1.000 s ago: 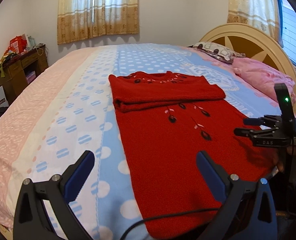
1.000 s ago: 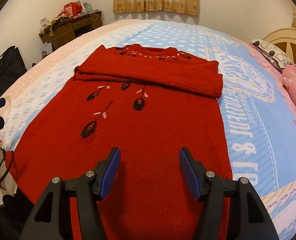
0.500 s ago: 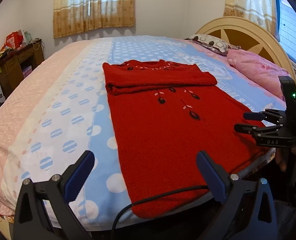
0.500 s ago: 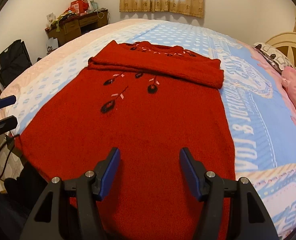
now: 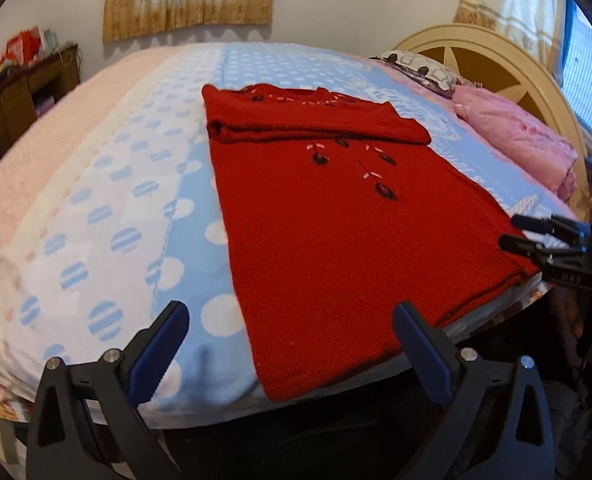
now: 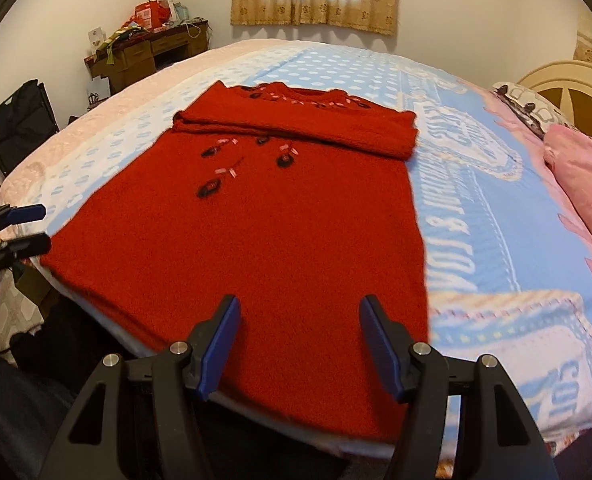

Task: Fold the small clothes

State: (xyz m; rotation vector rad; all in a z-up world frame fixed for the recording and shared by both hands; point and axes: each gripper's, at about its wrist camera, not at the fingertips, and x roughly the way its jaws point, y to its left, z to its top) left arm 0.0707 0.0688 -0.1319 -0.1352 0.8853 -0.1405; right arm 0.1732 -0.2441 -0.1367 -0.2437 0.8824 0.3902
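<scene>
A red knitted sweater (image 5: 328,216) (image 6: 279,220) lies flat on the bed, its sleeves folded across the chest in a band below the collar. Its hem reaches the near bed edge. My left gripper (image 5: 291,340) stands wide open over the hem's left corner, nothing between its fingers; in the right wrist view the left gripper (image 6: 39,228) shows beside that corner. My right gripper (image 6: 300,344) is open above the hem's right part, holding nothing. The left wrist view shows the right gripper (image 5: 512,233) at the sweater's right corner.
The bed sheet (image 5: 115,200) is blue and pink with dots. A pink folded quilt (image 5: 516,140) and a pillow lie by the cream headboard (image 5: 496,60). A cluttered wooden desk (image 6: 143,56) and a black bag (image 6: 19,120) stand beyond the bed's left side.
Both grippers have drawn back toward the near bed edge, so the sweater's hem and the bed's front edge now show. The jaws have kept the same width.
</scene>
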